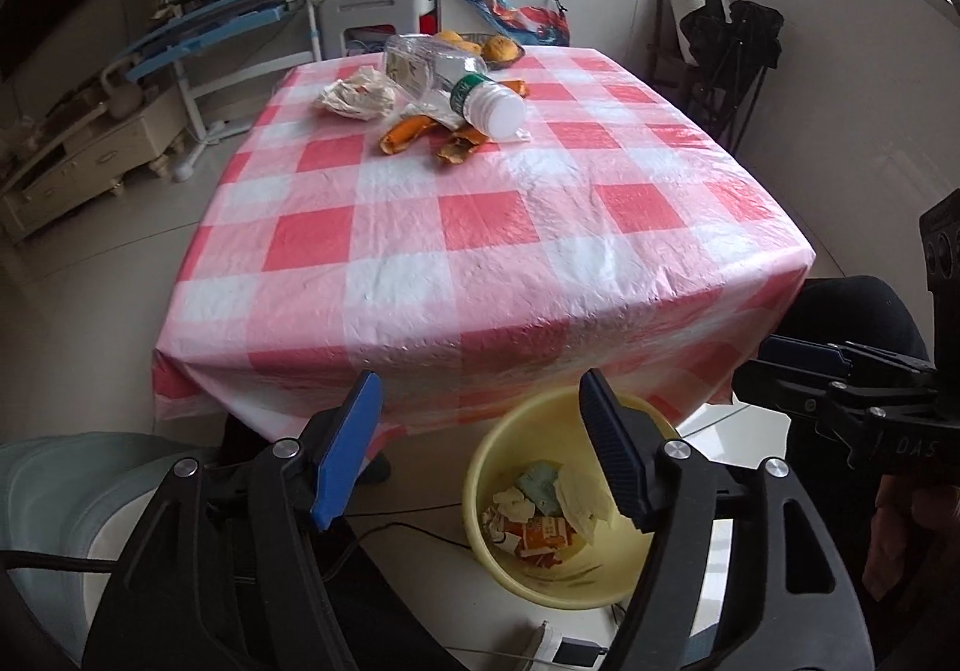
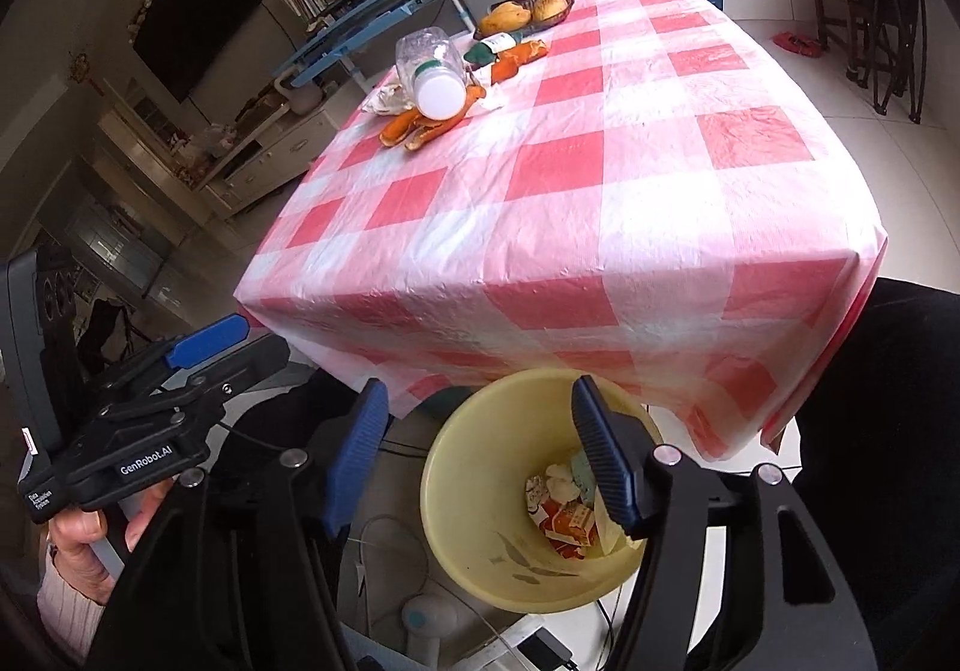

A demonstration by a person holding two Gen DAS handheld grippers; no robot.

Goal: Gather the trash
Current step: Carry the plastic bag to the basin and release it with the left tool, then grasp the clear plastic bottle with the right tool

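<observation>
Tablecloth [image 1: 480, 227] hides table legs; both tools [image 1: 480, 449] [image 2: 477, 455] spread, empty, above bin [image 2: 474, 467].

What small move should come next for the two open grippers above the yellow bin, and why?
Probably reach one gripper, likely the left gripper, toward the far end of the table. Both it and the right gripper are open and empty over the yellow bin, while the plastic bottle, orange peels and crumpled paper lie on the table.
</observation>
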